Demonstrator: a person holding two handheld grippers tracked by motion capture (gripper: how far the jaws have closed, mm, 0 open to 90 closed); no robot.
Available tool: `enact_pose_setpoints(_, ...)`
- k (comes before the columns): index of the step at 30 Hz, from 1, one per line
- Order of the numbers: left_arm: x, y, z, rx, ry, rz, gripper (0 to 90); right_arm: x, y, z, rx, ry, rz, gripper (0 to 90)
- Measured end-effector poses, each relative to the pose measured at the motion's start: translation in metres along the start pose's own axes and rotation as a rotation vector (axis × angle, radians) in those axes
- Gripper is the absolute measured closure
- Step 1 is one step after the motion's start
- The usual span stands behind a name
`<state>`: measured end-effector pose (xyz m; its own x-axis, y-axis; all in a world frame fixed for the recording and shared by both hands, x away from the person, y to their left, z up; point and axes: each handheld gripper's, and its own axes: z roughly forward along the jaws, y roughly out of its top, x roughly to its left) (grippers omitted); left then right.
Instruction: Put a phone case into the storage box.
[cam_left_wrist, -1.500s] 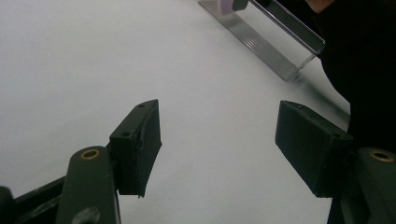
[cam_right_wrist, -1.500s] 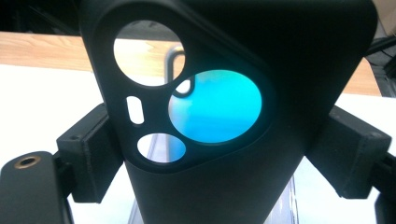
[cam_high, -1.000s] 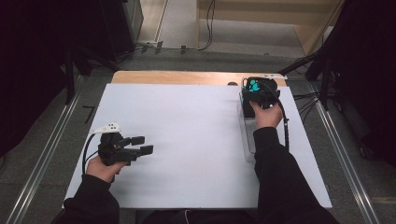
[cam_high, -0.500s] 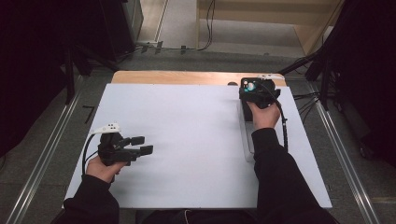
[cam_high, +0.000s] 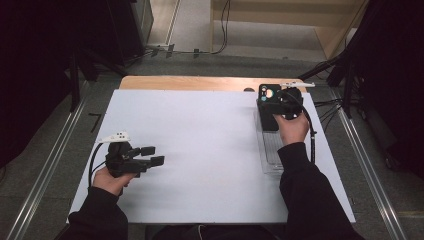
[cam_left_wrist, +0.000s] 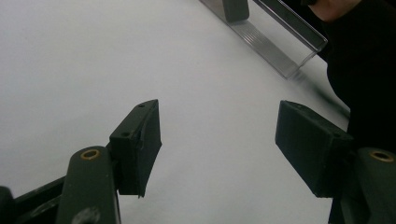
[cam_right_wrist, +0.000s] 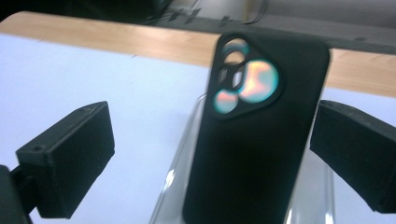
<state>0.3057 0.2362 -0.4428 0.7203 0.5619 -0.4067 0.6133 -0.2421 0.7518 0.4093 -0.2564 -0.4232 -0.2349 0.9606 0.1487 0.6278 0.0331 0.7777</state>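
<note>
Phone case (cam_right_wrist: 254, 135) looks dropped in clear tray (cam_high: 270, 150) at 2 o'clock, released by right gripper (cam_right_wrist: 210, 154), jaws just spread; left gripper (cam_left_wrist: 219, 140) held apart, empty.

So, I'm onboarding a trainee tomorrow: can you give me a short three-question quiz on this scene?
1. True or false: the right gripper has its jaws clamped on the black phone case.
2. Where does the phone case sit? A) flat on the white mat B) in the clear tray C) in the left gripper
3. What is between the left gripper's jaws?

Key:
1. False; the jaws have just been opening and stand apart, with the case between them, the left one clear of it.
2. B
3. Nothing; they stand open over the white mat.
</note>
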Motion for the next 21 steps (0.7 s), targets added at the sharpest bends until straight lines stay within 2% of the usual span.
enact_pose_setpoints(4,0.0,0.0,0.0,0.005,-0.004,0.001,31.7,0.005,-0.004,-0.014,0.018,0.089,-0.01,0.1)
enact_pose_setpoints(5,-0.001,0.0,0.0,0.005,-0.005,0.0,31.7,0.006,-0.005,-0.018,0.026,0.113,-0.017,3.1)
enact_pose_setpoints(11,-0.001,0.0,0.002,0.015,-0.002,0.007,31.6,0.021,-0.011,-0.041,0.039,0.21,-0.053,5.6)
enact_pose_setpoints(12,-0.002,-0.001,0.002,0.018,-0.005,0.008,31.6,0.023,-0.013,-0.044,0.042,0.23,-0.06,9.7)
enact_pose_setpoints(13,-0.002,-0.001,0.002,0.02,-0.005,0.008,31.6,0.026,-0.015,-0.046,0.051,0.249,-0.066,14.0)
enact_pose_setpoints(21,-0.004,-0.003,0.005,0.035,-0.006,0.02,31.6,0.043,-0.04,-0.064,0.095,0.37,-0.124,15.0)
